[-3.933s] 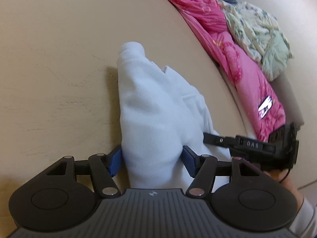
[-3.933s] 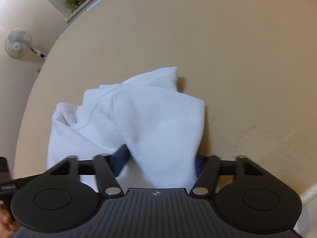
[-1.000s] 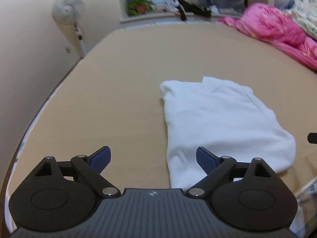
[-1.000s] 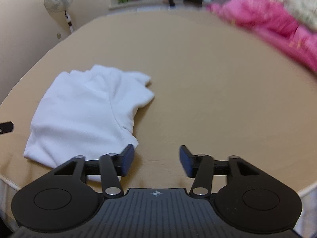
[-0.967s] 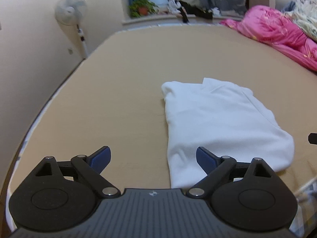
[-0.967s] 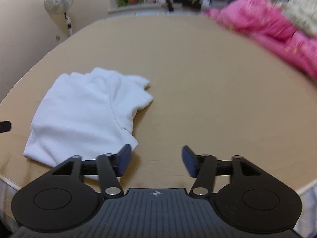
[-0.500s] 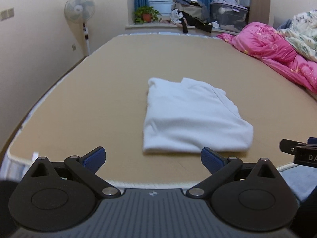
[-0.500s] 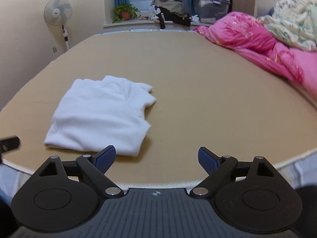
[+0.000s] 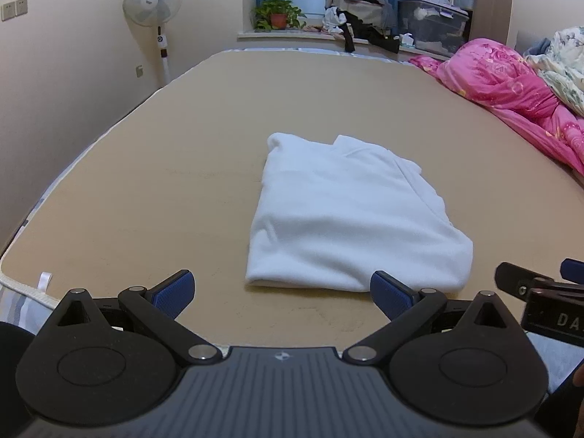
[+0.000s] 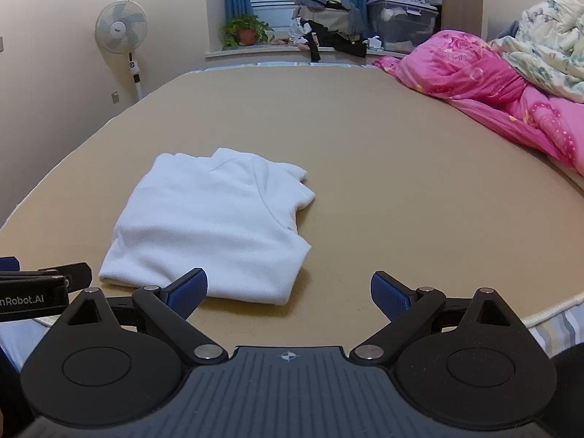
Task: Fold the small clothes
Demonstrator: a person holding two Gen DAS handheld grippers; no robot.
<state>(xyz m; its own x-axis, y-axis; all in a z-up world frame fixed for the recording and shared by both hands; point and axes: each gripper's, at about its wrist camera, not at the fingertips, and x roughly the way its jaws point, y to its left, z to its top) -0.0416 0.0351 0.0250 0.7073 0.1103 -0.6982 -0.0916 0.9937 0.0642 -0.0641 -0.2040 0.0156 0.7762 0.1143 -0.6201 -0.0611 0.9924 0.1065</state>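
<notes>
A white garment point(image 9: 350, 215) lies folded into a rough rectangle on the tan bed surface point(image 9: 182, 168). It also shows in the right wrist view point(image 10: 215, 222), left of centre. My left gripper point(image 9: 281, 288) is open and empty, held back just short of the garment's near edge. My right gripper point(image 10: 288, 288) is open and empty, near the garment's near right corner, not touching it. Each gripper's tip shows at the edge of the other's view.
A pink quilt point(image 10: 503, 87) and a floral blanket point(image 10: 547, 40) lie along the right side of the bed. A standing fan point(image 9: 153, 3) is at the left wall. A windowsill with a potted plant point(image 9: 277, 18) and piled clothes is at the far end. The bed's near edge point(image 9: 22, 284) is close.
Both grippers have let go of the garment, opened wide and pulled back and up toward the bed's near edge. The garment now lies folded and still.
</notes>
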